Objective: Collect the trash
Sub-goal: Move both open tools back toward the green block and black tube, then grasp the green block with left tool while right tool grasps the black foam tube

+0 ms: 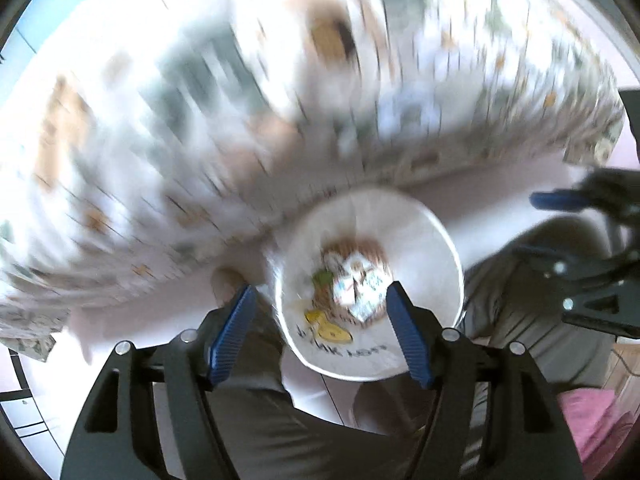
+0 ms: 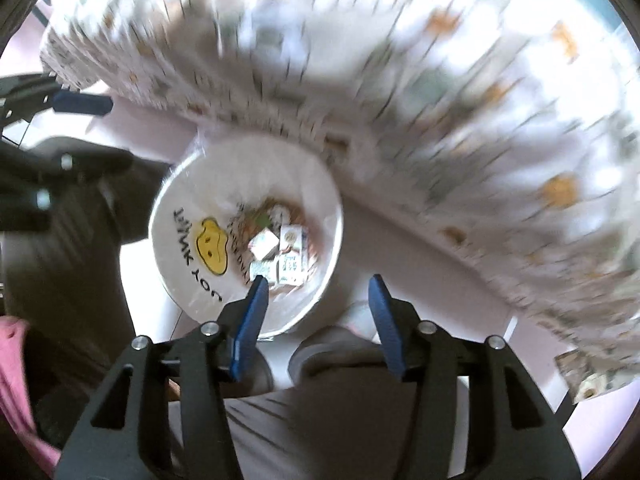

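Observation:
A white bin (image 1: 416, 236) lined with a white bag that has a yellow smiley and black lettering stands on the floor below the table edge. Several small cartons and wrappers (image 1: 356, 280) lie at its bottom. My left gripper (image 1: 320, 300) is open and empty above the bin. The bin also shows in the right wrist view (image 2: 188, 200), with the cartons (image 2: 280, 256) inside. My right gripper (image 2: 318, 284) is open and empty over the bin's right rim. Each gripper shows at the edge of the other's view: the right one (image 1: 560, 200), the left one (image 2: 80, 102).
A table with a patterned cloth (image 1: 200, 120) fills the upper half of both views, blurred by motion; it also shows in the right wrist view (image 2: 440, 100). The person's grey trousers (image 2: 340, 400) are below the grippers. A pink cloth (image 1: 592, 420) lies at the lower right.

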